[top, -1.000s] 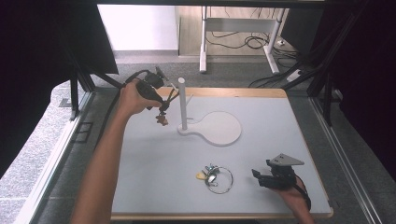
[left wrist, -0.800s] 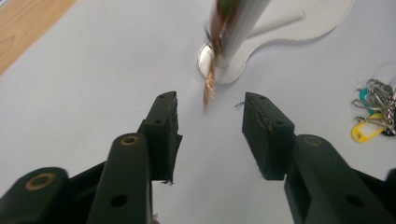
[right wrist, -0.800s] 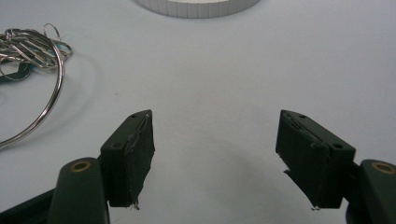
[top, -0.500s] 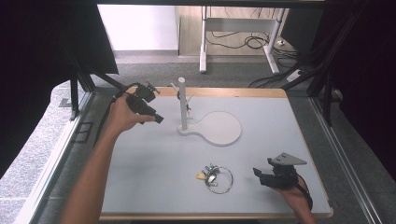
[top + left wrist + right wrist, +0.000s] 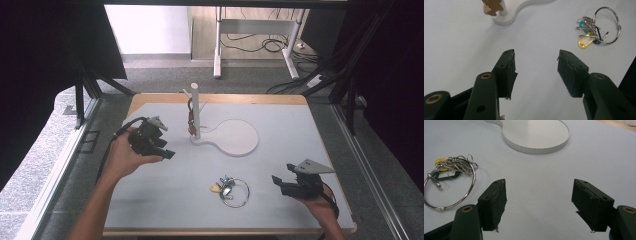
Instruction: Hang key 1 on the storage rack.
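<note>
A white stand (image 5: 235,137) with an upright post (image 5: 195,107) sits at the table's middle back. A brown strap with a small key (image 5: 191,120) hangs from a peg on the post; its lower end (image 5: 491,6) is at the top of the left gripper view. A large key ring with keys and a yellow tag (image 5: 231,189) (image 5: 599,27) (image 5: 449,182) lies on the table nearer the front. My left gripper (image 5: 167,150) (image 5: 536,67) hovers left of the stand. Its jaws have just been opening and nothing is between them. My right gripper (image 5: 277,182) (image 5: 539,195) is open and empty, right of the key ring.
The stand's round base plate (image 5: 536,132) lies flat ahead of the right gripper. The light table top (image 5: 300,130) has a wooden edge. Dark frame legs and cables stand on the floor around it.
The left gripper let go of the brown strap at the post, opened, and drew away to the left and toward the front. The strap stays hanging. The right gripper has kept still.
</note>
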The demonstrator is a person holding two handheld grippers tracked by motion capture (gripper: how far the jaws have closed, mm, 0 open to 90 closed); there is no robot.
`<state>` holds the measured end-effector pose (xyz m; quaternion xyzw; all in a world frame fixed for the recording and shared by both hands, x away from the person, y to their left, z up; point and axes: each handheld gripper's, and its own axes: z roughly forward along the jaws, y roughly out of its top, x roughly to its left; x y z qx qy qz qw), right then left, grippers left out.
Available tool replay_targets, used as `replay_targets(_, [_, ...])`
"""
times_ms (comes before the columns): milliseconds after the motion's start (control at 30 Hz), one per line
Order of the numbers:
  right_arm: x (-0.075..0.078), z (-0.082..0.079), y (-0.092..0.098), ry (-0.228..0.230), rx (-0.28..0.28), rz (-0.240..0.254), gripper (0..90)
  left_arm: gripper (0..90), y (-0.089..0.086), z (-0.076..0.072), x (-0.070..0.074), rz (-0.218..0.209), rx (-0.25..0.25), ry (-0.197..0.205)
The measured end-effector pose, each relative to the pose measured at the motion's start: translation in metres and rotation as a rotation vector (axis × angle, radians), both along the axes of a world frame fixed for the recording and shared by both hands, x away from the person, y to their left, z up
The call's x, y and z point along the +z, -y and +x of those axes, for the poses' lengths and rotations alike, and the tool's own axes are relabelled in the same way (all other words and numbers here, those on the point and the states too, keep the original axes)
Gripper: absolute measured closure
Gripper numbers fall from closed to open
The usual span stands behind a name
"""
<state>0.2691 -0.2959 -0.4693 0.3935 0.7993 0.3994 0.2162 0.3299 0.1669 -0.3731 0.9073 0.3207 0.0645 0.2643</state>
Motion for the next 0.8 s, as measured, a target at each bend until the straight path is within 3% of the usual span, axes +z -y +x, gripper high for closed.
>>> replay_targets(333, [0.002, -0.003, -0.004, -0.005, 0.051, -0.017, 30.1, 48.6, -0.003, -0.036, -0.043, -0.001, 0.012, -0.001])
replay_targets(433, [0.003, -0.004, -0.007, -0.012, 0.065, -0.015, 32.2, 48.6, -0.007, -0.043, -0.057, 0.024, 0.014, -0.005])
replay_targets(667, [0.008, 0.003, -0.020, -0.025, 0.090, -0.033, 34.1, 48.7, -0.016, -0.048, -0.084, 0.013, 0.010, -0.030])
replay_targets(767, [0.012, 0.005, -0.030, -0.023, 0.087, -0.077, 37.2, 48.3, -0.017, -0.044, -0.087, 0.030, -0.003, -0.049])
replay_targets(800, [0.015, 0.006, -0.033, -0.025, 0.088, -0.086, 37.5, 48.3, -0.017, -0.043, -0.086, 0.014, 0.001, -0.044])
